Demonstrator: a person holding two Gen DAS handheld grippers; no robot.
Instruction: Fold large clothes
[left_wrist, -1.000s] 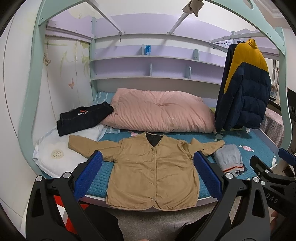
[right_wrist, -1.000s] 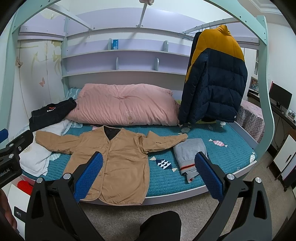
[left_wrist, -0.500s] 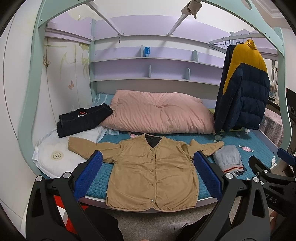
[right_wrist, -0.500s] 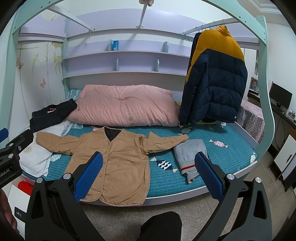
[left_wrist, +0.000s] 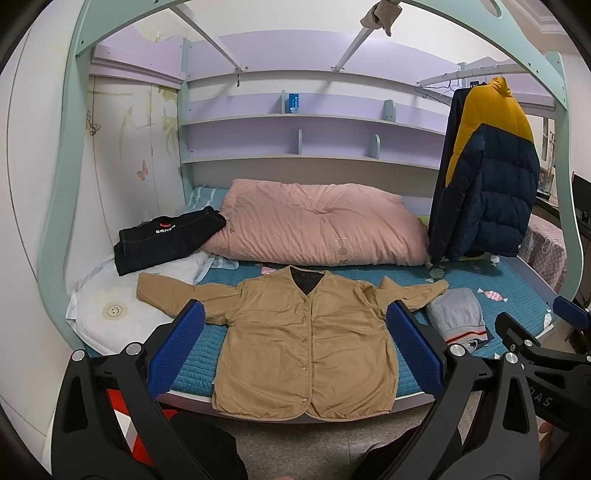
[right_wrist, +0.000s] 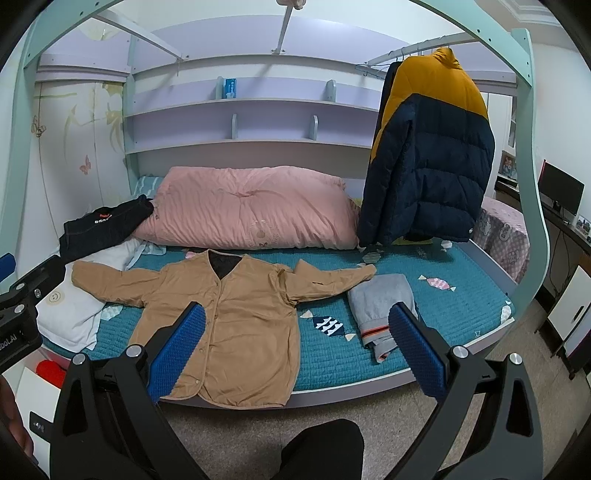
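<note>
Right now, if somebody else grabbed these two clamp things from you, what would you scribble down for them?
Left gripper: open, empty, held back from the bed.
Right gripper: open, empty, also short of the bed.
Tan jacket: spread flat, front up and buttoned, on the teal bedspread, sleeves out to both sides, hem at the near edge. The sleeve on the left lies over the white pillow; the tip of the other reaches the folded grey garment.
Done: jacket laid out. No fold made yet.
Left: fold in both sleeves, then fold the body. The navy-and-yellow puffer jacket hangs on the rail, untouched.
</note>
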